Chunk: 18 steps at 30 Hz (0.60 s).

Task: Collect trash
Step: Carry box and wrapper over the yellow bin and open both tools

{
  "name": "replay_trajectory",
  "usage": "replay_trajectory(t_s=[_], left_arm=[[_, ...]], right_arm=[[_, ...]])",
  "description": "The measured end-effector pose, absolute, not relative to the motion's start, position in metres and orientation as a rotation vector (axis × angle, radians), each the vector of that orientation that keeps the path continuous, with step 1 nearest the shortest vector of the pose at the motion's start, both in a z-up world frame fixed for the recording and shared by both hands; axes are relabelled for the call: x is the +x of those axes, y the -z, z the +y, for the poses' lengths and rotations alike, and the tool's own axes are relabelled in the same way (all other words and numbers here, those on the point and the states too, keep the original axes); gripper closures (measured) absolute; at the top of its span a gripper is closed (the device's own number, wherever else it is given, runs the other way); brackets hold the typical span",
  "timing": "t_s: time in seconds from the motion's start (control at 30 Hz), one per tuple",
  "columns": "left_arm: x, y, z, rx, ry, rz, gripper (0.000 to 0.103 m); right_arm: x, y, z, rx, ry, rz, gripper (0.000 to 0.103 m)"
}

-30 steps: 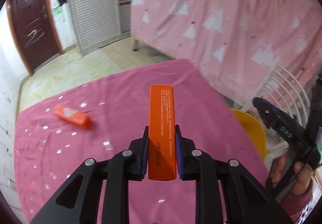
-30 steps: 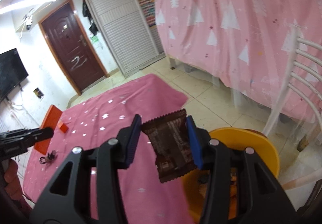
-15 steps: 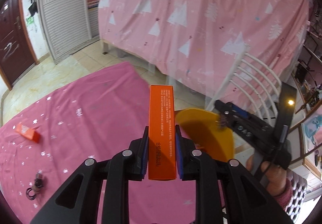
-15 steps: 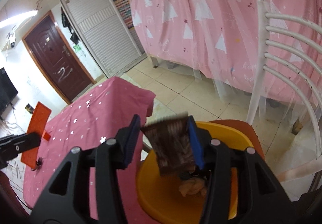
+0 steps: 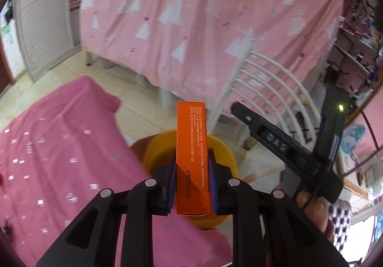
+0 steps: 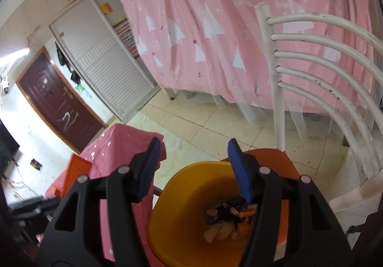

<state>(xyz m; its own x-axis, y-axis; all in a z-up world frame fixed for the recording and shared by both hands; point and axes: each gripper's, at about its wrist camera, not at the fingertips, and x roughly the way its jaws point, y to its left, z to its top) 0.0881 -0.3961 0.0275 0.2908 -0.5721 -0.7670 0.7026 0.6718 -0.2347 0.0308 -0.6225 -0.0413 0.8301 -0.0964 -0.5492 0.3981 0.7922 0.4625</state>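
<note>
The left gripper [image 5: 192,178] is clenched on an orange carton [image 5: 193,159], which it holds over the yellow bin [image 5: 222,147] just beside the pink tablecloth [image 5: 59,147]. The right gripper [image 6: 194,166] is opening with nothing between its jaws, above the same bin [image 6: 186,207]; crumpled wrappers [image 6: 229,219] lie at the bottom. Behind stands a white chair [image 6: 311,70].

- I see a matt cardboard box [image 5: 193,159].
- The yellow bin [image 6: 191,195] looks like smooth plastic.
- The tablecloth [image 5: 59,147] looks like soft pink cloth.
- The chair [image 6: 311,63] is chipped white-painted metal.
</note>
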Motion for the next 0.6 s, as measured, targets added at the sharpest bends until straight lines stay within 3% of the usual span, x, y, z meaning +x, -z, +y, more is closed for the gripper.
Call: replay_trajectory(t_s=[0.1, 0.17, 0.23, 0.6], left_arm=[[0.084, -0.018, -0.403, 0.161, 0.879, 0.955, 0.084], [0.081, -0.012, -0.407, 0.164, 0.882, 0.957, 0.073], [0.08, -0.007, -0.408, 0.173, 0.872, 0.953, 0.046], [0.085, 0.006, -0.38, 0.24, 0.736, 0.899, 0.035]], right_arm=[[0.029, 0.042, -0.627, 0.61, 0.298, 0.53, 0.047], [0.029, 0.042, -0.628, 0.613, 0.304, 0.529, 0.047], [0.028, 0.042, -0.627, 0.615, 0.304, 0.528, 0.047], [0.037, 0.044, -0.617, 0.592, 0.292, 0.554, 0.041]])
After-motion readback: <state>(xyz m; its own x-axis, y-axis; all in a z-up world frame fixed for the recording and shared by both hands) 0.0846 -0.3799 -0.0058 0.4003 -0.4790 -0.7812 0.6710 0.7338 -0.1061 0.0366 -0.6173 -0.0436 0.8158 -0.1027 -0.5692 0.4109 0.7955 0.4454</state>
